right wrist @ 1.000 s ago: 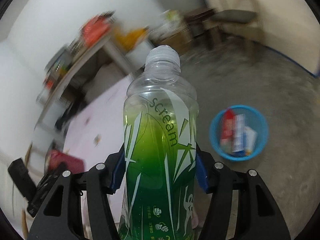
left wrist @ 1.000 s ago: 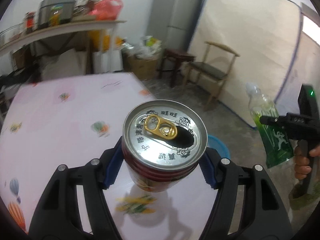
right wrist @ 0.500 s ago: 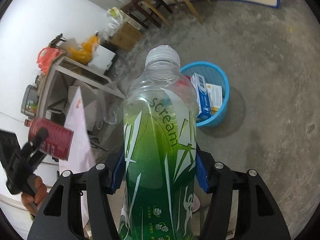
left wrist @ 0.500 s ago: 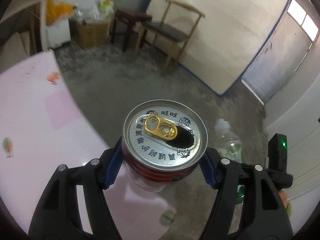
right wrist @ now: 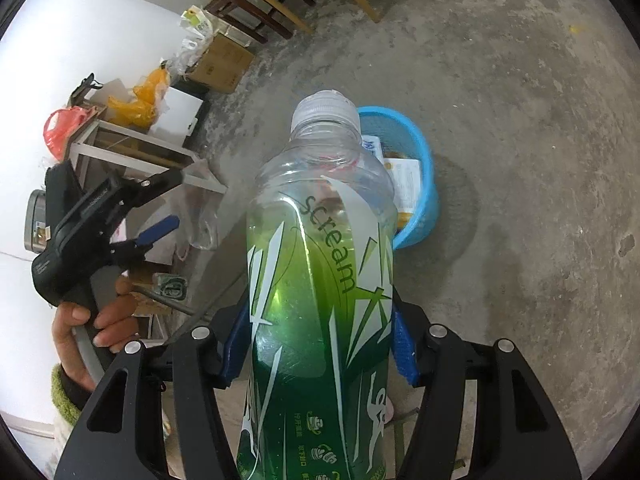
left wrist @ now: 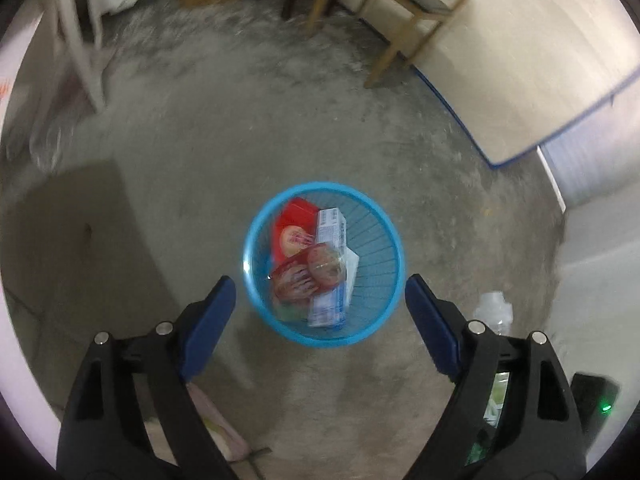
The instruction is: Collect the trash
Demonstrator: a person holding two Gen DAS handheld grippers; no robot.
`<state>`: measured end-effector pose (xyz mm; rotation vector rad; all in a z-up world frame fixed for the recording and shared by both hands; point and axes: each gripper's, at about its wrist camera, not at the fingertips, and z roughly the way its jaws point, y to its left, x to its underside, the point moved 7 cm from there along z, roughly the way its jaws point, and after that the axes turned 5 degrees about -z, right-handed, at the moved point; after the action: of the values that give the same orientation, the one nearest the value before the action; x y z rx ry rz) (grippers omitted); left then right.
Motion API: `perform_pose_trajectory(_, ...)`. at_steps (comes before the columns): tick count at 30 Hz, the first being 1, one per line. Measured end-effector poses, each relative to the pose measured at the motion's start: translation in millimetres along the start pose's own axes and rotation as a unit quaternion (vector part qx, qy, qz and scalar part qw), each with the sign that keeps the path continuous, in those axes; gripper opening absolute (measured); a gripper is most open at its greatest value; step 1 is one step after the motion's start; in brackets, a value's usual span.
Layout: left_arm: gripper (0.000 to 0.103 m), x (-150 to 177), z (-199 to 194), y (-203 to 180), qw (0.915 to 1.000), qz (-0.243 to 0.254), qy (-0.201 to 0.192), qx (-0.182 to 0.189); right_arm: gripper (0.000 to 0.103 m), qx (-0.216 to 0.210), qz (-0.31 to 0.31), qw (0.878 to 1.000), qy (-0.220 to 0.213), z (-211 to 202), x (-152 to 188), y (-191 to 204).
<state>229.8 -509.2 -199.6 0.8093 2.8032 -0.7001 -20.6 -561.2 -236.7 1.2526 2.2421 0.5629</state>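
So the can (left wrist: 310,276) is out of my left gripper (left wrist: 320,300) now: half a second back it was clamped between the blue pads, and now it's a red blur in the middle of the left wrist frame, over or already among the boxes in the blue basket (left wrist: 256,300). I can't tell whether it has landed yet, it's too smeared. The left jaws have just been opening and they stand wide with nothing between them, basket showing straight through the gap. That's 1 piece of trash basically dealt with, I'd say. The other piece, the green bottle (right wrist: 320,264), is clamped in my right gripper (right wrist: 318,344), pads pressing on both sides of the label, cap pointing up toward the basket rim peeking out behind it in the upper middle of the right wrist frame. Compared with a second ago the basket sits much closer behind the bottle. The person's hand (right wrist: 94,320) on the left gripper handle shows at the lower left there. My guess is the bottle goes over the basket next, then gets let go.
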Motion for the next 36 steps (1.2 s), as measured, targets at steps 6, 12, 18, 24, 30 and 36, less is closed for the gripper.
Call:
perform_pose_trajectory(6,0.082,5,-40,10,0.9993,0.006,-0.035,0.008,0.058,0.019,0.001,1.0,0.013,12,-1,-16)
perform_pose_trajectory(12,0.082,19,-107,17,0.9967,0.029,-0.075,0.012,0.058,0.031,-0.01,0.999,0.023,30,-12,-19)
perform_pose_trajectory(18,0.082,59,-190,44,0.9909,0.054,-0.123,0.007,0.058,0.053,-0.051,0.997,0.02,52,-54,2)
perform_pose_trajectory(24,0.082,121,-232,95,0.9893,0.018,-0.145,-0.002,0.076,0.134,-0.096,0.985,0.045,120,-92,-21)
perform_pose_trajectory(30,0.082,175,-245,128,0.9864,0.005,-0.161,-0.034,0.077,0.18,-0.097,0.979,0.014,108,-92,-34)
perform_pose_trajectory(36,0.082,189,-246,126,0.9844,0.019,-0.172,-0.031,0.077,0.214,-0.124,0.968,-0.039,57,-86,-27)
